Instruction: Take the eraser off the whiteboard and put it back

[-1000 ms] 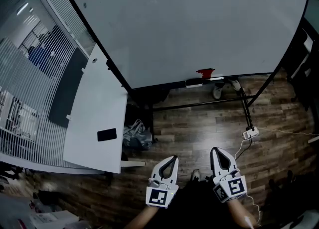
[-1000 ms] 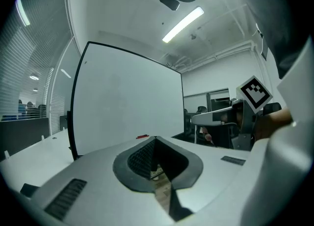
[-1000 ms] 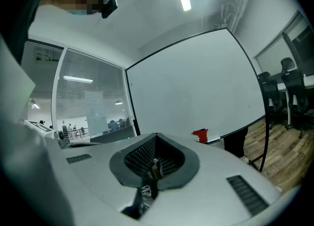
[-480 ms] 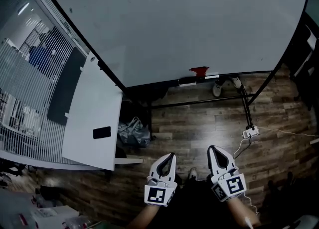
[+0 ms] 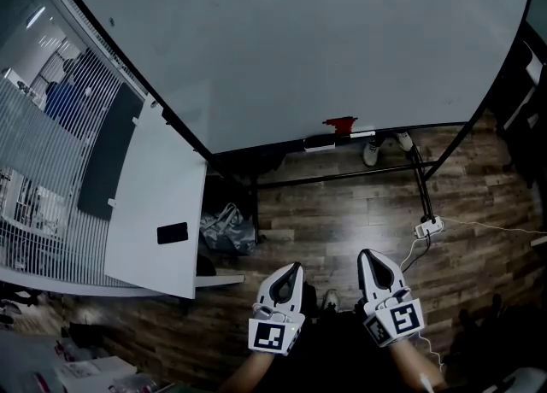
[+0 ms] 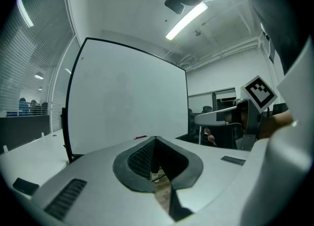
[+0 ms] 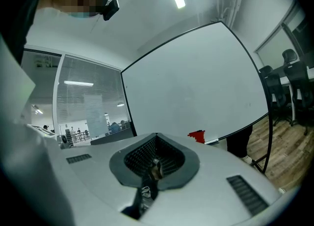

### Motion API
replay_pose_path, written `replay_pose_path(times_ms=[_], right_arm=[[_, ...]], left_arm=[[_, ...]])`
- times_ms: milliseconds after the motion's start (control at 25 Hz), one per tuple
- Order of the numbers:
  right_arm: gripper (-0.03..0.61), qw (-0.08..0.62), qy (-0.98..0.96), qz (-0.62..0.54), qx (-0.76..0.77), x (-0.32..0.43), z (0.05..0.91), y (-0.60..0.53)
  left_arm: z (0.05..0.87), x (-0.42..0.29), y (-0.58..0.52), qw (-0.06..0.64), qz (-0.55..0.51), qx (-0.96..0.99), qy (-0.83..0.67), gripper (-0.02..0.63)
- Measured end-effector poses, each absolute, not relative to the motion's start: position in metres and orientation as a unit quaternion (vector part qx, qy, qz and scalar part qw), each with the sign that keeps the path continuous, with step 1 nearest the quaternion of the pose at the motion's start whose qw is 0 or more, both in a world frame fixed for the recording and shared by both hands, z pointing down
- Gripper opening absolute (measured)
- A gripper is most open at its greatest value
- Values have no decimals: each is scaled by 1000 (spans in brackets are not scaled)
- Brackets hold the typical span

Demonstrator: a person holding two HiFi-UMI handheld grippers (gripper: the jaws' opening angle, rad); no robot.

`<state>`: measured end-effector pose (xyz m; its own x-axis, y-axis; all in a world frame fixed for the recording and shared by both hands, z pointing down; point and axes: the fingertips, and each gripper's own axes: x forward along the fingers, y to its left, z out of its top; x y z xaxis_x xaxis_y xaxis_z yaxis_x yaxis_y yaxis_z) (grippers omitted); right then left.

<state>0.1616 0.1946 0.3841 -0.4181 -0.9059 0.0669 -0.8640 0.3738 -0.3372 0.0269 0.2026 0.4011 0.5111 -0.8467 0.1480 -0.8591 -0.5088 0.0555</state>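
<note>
Head view shows two white two-jaw grippers nearest. The left gripper (image 5: 293, 270) and the right gripper (image 5: 370, 259) both have their jaws pressed together, with nothing between them. Well apart from them, one small red block eraser (image 5: 340, 125) sits at the lower edge of the one large whiteboard (image 5: 299, 41). The eraser is probably light and fairly stiff, so gripping across its two long sides seems best.
</note>
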Motion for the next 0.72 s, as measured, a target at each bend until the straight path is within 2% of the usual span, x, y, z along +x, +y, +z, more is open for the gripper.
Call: replay_pose_path(times_ms=[440, 720], right_arm=[[15, 42, 808, -166, -564, 143, 392, 149], [15, 73, 800, -170, -571, 130, 383, 114]], left_arm=[[400, 4, 149, 60, 34, 878, -474, 6], [396, -6, 108, 52, 35, 887, -457, 6]])
